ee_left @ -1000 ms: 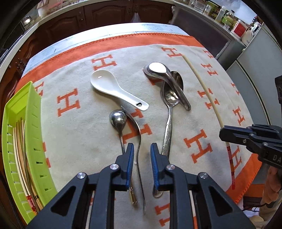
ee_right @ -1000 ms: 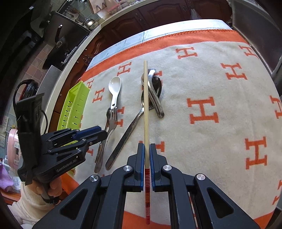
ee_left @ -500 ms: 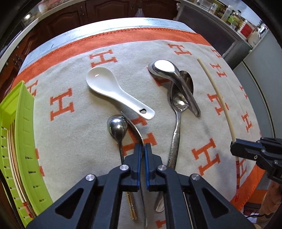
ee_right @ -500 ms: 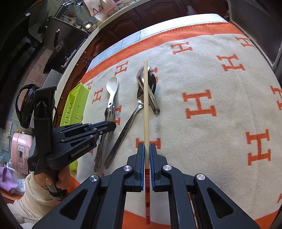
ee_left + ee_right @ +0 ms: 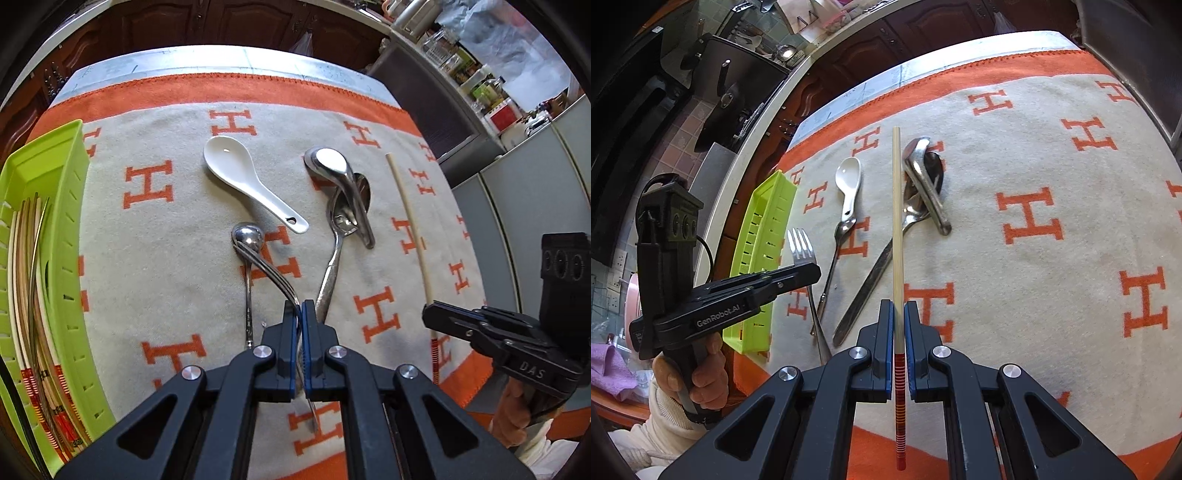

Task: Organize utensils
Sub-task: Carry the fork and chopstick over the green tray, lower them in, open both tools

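Green tray [image 5: 70, 258] at far left edge of worktop, chopsticks already inside [image 5: 26, 295], prob. the sorting bin for long utensils. Next over, small steel spoon [image 5: 248, 236] flat on blanket [image 5: 166, 258]; white ceramic spoon [image 5: 243, 177] beyond it, apart. Left tool [image 5: 300, 332] clamped tight on fork [image 5: 801, 245] at its handle, tines lifted clear of blanket toward tray side, likely so fork could be carried w/o dragging. Just right of that, patterned-handle spoon [image 5: 332, 266] w/ bowl tucked under short steel spoon [image 5: 340, 184], both touching, not yet sorted. Furthest right, right tool [image 5: 897, 339] pinched narrow on lone chopstick [image 5: 897, 221] near red-striped end, long pale end pointing straight out ahead of tool, above spoons, prob. bound for tray too.
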`<state>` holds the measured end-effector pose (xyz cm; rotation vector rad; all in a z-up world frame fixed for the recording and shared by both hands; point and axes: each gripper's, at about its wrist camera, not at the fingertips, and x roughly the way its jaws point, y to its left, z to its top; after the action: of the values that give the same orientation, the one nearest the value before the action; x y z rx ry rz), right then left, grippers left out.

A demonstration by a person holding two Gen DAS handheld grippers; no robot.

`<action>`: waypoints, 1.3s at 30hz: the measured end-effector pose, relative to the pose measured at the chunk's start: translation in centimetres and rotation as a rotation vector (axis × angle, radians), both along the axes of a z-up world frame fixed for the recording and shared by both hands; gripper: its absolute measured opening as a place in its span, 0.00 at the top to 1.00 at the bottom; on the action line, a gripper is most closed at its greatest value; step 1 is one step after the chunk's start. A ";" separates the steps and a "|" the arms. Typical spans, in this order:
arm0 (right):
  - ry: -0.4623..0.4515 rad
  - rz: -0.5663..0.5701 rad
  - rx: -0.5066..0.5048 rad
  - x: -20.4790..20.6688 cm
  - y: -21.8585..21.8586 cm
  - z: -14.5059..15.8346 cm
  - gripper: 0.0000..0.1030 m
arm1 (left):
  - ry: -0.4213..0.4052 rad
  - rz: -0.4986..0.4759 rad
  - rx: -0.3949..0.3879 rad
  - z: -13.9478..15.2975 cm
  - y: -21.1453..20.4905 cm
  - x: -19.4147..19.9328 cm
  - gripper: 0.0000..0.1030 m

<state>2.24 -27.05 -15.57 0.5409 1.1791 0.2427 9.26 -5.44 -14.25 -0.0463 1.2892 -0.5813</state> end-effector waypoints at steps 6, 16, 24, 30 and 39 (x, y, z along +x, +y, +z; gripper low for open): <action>-0.011 0.034 0.012 -0.2 1.2 0.9 0.95 | -0.062 0.021 -0.073 2.6 1.8 -1.0 1.00; -0.029 0.152 0.007 0.5 6.1 2.9 0.95 | -0.126 0.077 -0.074 6.9 6.7 -2.9 1.00; -0.020 0.271 0.057 3.6 13.5 4.8 0.95 | -0.192 0.214 0.067 10.5 15.3 -2.7 1.00; 0.052 0.272 0.142 7.6 19.1 4.1 0.95 | -0.190 0.265 0.203 9.5 19.8 -1.2 1.00; 0.118 0.226 0.148 13.4 25.9 2.0 0.95 | -0.098 0.188 0.299 2.7 18.9 2.4 0.99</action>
<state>15.60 -1.19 -13.57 0.5564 1.3452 0.5000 11.63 13.42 -11.51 0.1065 1.2482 -0.2242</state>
